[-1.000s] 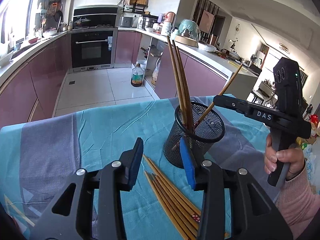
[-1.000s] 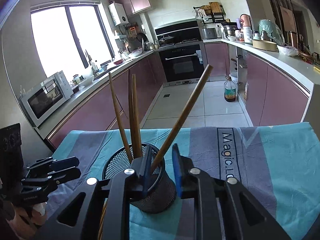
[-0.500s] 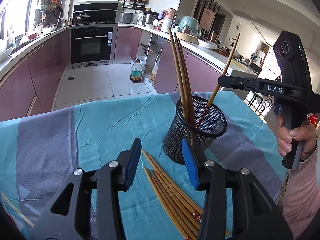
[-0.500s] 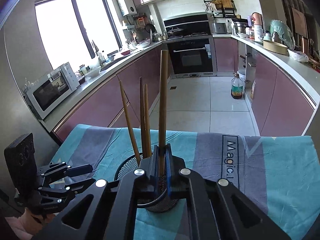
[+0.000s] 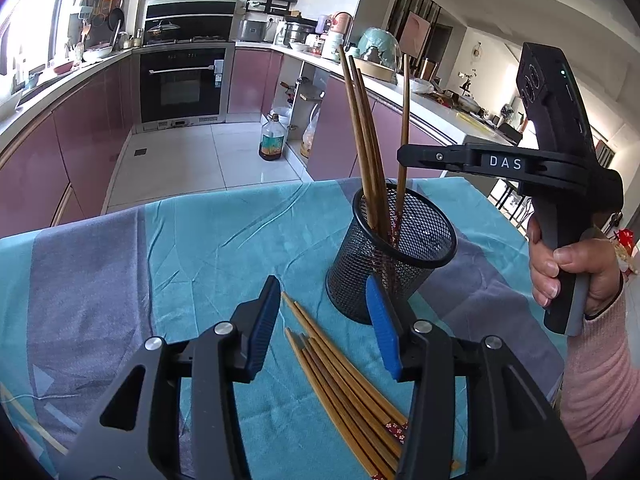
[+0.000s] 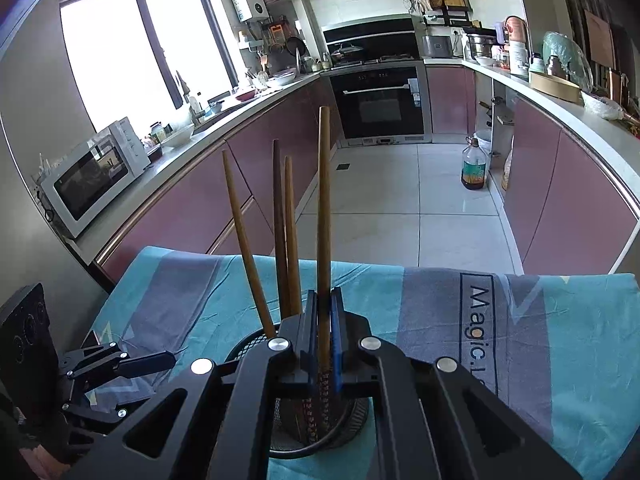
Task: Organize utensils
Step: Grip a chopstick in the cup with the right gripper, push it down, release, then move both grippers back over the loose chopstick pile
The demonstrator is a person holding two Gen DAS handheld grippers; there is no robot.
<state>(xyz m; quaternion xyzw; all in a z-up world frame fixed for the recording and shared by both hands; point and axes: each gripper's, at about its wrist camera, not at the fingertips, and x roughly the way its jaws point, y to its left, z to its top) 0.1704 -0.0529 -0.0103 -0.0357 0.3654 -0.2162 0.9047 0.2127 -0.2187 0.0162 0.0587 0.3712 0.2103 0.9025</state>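
A black mesh cup (image 5: 394,258) stands on the blue-and-grey tablecloth (image 5: 160,248) with three chopsticks (image 5: 366,140) upright in it. My right gripper (image 6: 324,320) is shut on a fourth chopstick (image 6: 323,208), held upright with its lower end inside the cup (image 6: 248,346); it shows in the left wrist view (image 5: 404,158) above the cup's rim. My left gripper (image 5: 324,324) is open and empty, just above a pile of several chopsticks (image 5: 344,384) lying on the cloth beside the cup.
The table's far edge drops to a tiled kitchen floor (image 5: 192,160). Purple cabinets and counters run around the room, with an oven (image 6: 380,104) at the back and a microwave (image 6: 92,172) at the left. An oil bottle (image 5: 272,140) stands on the floor.
My right gripper closed on the leaning chopstick and swung it upright over the cup. My left gripper stayed open over the pile on the cloth.
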